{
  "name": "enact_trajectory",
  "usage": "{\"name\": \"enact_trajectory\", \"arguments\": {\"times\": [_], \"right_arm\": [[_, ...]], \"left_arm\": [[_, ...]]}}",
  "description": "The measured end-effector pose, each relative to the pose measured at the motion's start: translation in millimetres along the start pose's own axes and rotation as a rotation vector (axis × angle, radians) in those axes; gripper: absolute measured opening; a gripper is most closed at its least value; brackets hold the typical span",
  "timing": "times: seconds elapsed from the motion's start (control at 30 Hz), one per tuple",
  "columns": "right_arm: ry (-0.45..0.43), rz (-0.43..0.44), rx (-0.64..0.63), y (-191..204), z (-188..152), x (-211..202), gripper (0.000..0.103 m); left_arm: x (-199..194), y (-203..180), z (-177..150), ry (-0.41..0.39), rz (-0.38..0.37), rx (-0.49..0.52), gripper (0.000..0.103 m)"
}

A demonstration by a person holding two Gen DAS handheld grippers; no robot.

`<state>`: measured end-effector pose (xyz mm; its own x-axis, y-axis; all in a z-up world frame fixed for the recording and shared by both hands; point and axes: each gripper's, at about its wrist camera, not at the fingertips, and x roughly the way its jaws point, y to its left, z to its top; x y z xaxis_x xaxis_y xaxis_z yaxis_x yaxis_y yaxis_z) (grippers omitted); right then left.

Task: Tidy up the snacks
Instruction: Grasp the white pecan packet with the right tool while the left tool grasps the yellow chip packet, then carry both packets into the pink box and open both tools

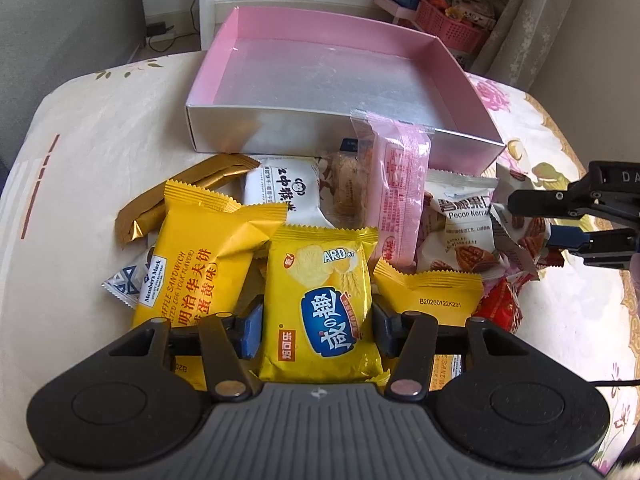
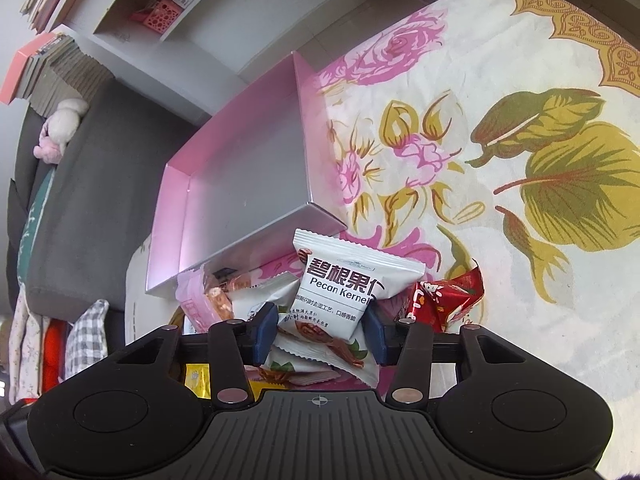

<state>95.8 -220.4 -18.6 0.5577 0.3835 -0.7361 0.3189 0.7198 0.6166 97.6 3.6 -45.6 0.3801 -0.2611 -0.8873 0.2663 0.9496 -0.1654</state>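
A pile of wrapped snacks lies on a flowered cloth in front of an empty pink box (image 1: 460, 80) with a silver floor. My left gripper (image 1: 318, 328) is shut on a yellow cracker packet (image 1: 320, 280), its blue pads pressing both side edges. Beside that packet lie a yellow waffle sandwich packet (image 1: 192, 264), a gold bar (image 1: 176, 200) and a tall pink packet (image 1: 398, 192). My right gripper (image 2: 320, 332) is shut on a white pecan kernel packet (image 2: 340, 288), at the pile's right edge. In the left wrist view the right gripper (image 1: 532, 220) reaches in from the right.
The pink box (image 2: 176, 208) stands just beyond the pile, its near wall touching some packets. A red wrapped sweet (image 2: 444, 296) lies right of the pecan packet. The flowered cloth (image 2: 520, 160) stretches off to the right. Shelves with pink baskets (image 1: 452, 24) stand behind.
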Motion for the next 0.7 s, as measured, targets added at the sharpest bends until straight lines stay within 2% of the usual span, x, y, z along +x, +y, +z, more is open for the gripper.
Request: {"name": "enact_trajectory", "arguments": {"times": [0.27,0.7], "right_arm": [[-0.014,0.005,-0.010,4,-1,-10,0.044],[-0.065,0.097,0.033,11,7,-40,0.044]], "left_arm": [[-14,4,1,-0.054,-0.022,-0.031,0.049],[-43,6,10,-0.170,-0.017,-0.076,0.049]]}}
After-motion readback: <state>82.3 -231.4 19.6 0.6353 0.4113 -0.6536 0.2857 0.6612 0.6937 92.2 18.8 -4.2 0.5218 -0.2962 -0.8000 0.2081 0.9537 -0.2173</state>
